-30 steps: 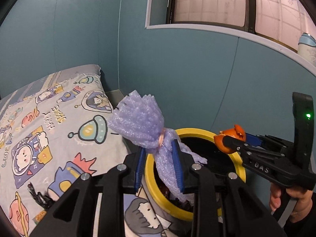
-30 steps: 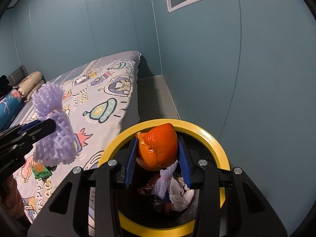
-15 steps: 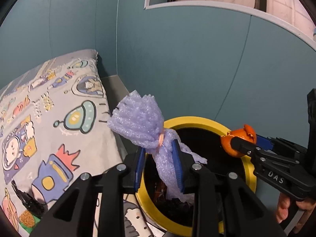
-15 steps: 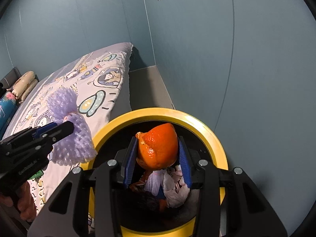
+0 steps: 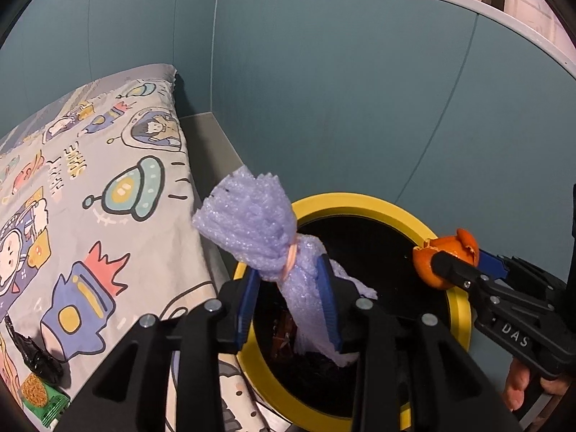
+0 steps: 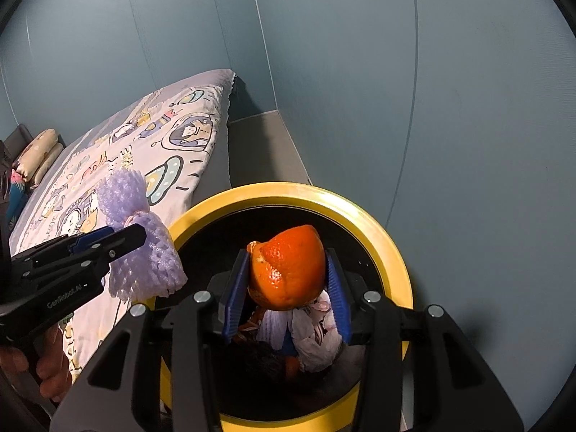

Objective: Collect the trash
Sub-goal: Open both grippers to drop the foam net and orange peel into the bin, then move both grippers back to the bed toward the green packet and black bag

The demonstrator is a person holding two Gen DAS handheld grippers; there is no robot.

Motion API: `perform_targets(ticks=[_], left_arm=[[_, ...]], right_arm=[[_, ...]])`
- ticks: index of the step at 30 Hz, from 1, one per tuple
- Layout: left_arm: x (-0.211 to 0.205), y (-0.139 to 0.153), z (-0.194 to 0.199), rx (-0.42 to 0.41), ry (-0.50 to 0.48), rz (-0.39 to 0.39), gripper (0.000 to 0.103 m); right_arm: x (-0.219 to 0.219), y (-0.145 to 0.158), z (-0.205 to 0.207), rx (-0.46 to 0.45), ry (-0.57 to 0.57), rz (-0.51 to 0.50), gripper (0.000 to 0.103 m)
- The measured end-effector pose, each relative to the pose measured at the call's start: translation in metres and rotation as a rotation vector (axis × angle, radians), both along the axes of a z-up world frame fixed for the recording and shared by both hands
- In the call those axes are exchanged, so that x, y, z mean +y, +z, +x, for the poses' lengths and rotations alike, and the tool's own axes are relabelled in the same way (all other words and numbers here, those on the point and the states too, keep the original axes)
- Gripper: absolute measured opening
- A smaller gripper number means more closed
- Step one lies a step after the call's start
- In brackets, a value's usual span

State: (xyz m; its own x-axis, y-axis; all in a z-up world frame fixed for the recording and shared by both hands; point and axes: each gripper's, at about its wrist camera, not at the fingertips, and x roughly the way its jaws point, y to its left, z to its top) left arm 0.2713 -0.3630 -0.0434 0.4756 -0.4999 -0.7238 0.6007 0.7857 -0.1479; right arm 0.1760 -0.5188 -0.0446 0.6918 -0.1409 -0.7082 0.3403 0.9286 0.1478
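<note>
1. The left gripper holds the purple foam net between its blue pads; its jaws have just been opening, so the grip is easing. In the left wrist view the net sits at centre frame, over the left part of the yellow bin rim. Its bushy top leans toward the bedsheet, so I judge it could tip outward, catch the rim and fall outside.
2. The right gripper is clamped on the orange peel, low centre in the right wrist view, directly above the bin's dark mouth. It should drop cleanly, though a sticky peel could cling to one pad.
3. The bin already holds paper and wrappers; the springy net may rest on top and bounce out.
4. A black wrapper and a green packet lie at lower left on the sheet, uncollected.
</note>
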Motion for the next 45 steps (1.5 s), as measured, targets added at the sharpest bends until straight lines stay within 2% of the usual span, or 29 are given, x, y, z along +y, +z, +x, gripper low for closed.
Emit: perform_targets(ticks=[5, 8, 10, 13, 18, 30, 45], left_arm=[[0.001, -0.002, 0.002, 0.024, 0.012, -0.001, 0.036], [0.006, -0.004, 0.006, 0.055, 0.029, -0.012, 0.049], [0.01, -0.006, 0.009, 0.072, 0.04, -0.019, 0.051], [0.014, -0.006, 0.011, 0.084, 0.047, -0.027, 0.07], [0.021, -0.003, 0.01, 0.076, 0.062, -0.038, 0.08], [0.076, 0.009, 0.017, 0.067, 0.168, -0.061, 0.084], [0.198, 0.011, 0.02, 0.041, 0.381, -0.048, 0.084]], right_arm=[[0.002, 0.003, 0.003, -0.009, 0.005, -0.007, 0.045], [0.0, 0.006, -0.001, -0.016, -0.004, -0.013, 0.051], [-0.002, 0.007, -0.004, -0.02, -0.016, -0.018, 0.053], [-0.005, 0.008, -0.009, -0.024, -0.034, -0.01, 0.055], [-0.009, 0.009, -0.018, -0.032, -0.054, 0.015, 0.056], [0.023, 0.024, -0.015, -0.053, 0.011, 0.003, 0.057], [0.108, 0.037, 0.021, -0.071, 0.216, 0.002, 0.057]])
